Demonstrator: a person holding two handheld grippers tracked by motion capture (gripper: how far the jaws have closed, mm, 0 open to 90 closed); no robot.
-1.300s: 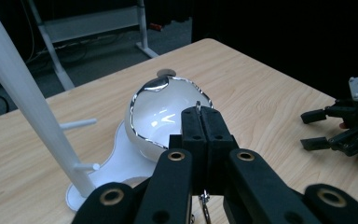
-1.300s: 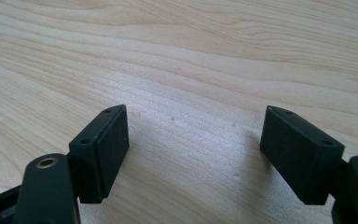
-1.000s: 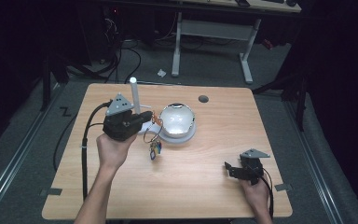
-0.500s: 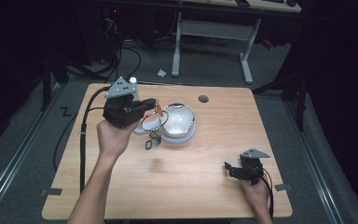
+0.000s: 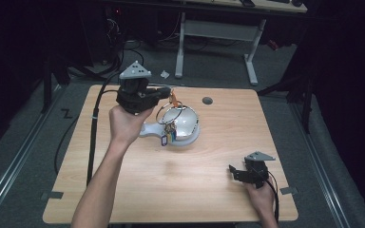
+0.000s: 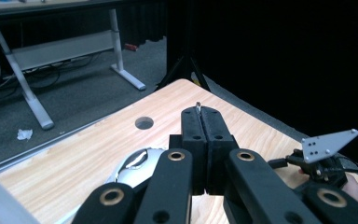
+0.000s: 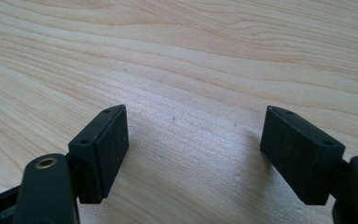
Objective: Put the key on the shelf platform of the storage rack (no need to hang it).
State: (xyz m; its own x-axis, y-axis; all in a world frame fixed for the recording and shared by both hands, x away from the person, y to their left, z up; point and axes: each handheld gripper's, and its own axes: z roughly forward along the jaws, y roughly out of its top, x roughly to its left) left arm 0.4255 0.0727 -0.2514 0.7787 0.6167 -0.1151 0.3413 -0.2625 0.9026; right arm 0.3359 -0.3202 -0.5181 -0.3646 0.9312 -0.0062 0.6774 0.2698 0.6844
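My left gripper (image 5: 167, 91) is held level above the table's far left part, shut on a metal key ring (image 5: 167, 113). The ring hangs from the jaws with several small coloured tags (image 5: 168, 137) dangling at its bottom, in front of a white dome-shaped object (image 5: 185, 124) on the table. In the left gripper view the jaws (image 6: 199, 116) are pressed together with a bit of metal poking out at their tips, and the dome (image 6: 137, 162) shows silver below. My right gripper (image 5: 234, 172) rests open near the front right of the table (image 5: 228, 123), with bare wood between its jaws (image 7: 193, 149).
A round cable hole (image 5: 207, 100) lies near the table's far edge. A black cable (image 5: 94, 128) trails from the left gripper over the left side. Beyond the table stand a white desk frame (image 5: 218, 33) and a scrap of paper (image 5: 165, 74) on the floor.
The left gripper has risen and turned from pointing down to level, lifting the key ring and tags off the table beside the dome. The right gripper has stayed put.
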